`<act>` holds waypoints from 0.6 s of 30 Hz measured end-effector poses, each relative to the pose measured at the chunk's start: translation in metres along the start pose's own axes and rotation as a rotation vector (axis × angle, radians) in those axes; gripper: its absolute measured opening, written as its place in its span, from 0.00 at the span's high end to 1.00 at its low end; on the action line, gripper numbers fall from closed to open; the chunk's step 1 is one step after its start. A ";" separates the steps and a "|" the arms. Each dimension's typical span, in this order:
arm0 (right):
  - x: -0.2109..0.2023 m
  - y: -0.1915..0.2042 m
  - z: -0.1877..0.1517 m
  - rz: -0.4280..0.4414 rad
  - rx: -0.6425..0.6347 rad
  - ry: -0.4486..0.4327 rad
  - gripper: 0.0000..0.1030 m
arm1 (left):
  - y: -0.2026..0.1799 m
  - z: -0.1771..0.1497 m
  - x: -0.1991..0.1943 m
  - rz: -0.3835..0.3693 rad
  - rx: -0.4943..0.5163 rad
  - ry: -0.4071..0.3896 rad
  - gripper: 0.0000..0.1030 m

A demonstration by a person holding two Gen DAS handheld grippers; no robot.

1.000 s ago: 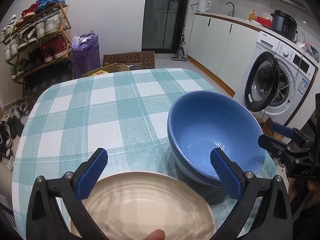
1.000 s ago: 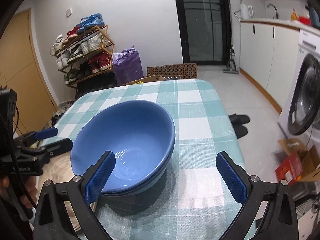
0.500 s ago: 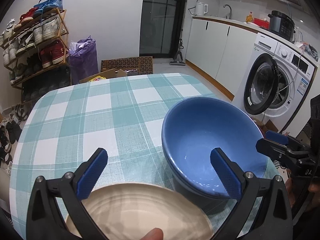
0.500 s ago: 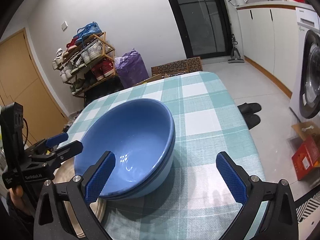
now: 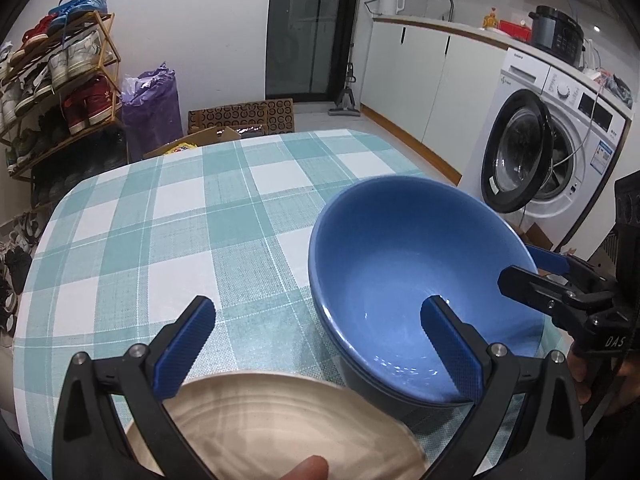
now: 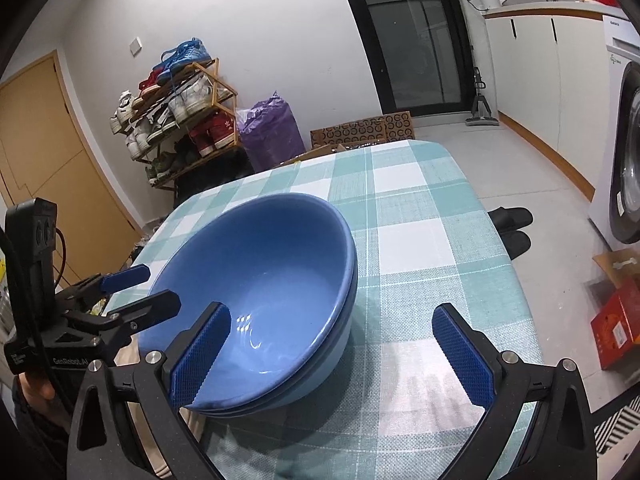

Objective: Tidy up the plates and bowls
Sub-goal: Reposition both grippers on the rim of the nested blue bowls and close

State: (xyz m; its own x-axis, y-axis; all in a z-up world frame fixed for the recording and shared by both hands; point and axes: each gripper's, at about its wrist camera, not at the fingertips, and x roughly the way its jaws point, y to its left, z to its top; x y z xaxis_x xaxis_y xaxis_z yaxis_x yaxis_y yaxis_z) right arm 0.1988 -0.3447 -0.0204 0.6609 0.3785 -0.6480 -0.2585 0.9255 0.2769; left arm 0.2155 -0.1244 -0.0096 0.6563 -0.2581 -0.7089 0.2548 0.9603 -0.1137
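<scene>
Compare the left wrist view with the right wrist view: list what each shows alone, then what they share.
Only the left wrist view shows the beige plate clearly in the foreground, the washing machine's open door and the black cooker on the counter.

Only the right wrist view shows the wooden door, the black slippers on the floor and the red box.

Both show the stacked blue bowls on the checked tablecloth, the shoe rack, the purple bag, and both grippers open, holding nothing.
</scene>
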 end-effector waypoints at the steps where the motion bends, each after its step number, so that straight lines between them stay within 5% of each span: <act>1: 0.002 -0.001 0.000 0.005 0.007 0.003 0.01 | 0.000 0.000 0.001 -0.001 0.000 0.010 0.00; 11: 0.011 -0.003 0.000 0.039 0.021 0.023 0.01 | 0.002 -0.001 0.009 -0.036 -0.022 0.039 0.00; 18: 0.016 -0.005 -0.003 0.051 0.030 0.044 0.23 | 0.007 -0.002 0.009 -0.091 -0.071 0.032 0.01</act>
State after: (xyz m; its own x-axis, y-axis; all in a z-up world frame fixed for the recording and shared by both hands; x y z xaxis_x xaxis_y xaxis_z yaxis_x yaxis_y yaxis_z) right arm 0.2086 -0.3429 -0.0347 0.6153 0.4262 -0.6632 -0.2696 0.9043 0.3310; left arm 0.2217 -0.1203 -0.0184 0.6093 -0.3421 -0.7154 0.2605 0.9384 -0.2269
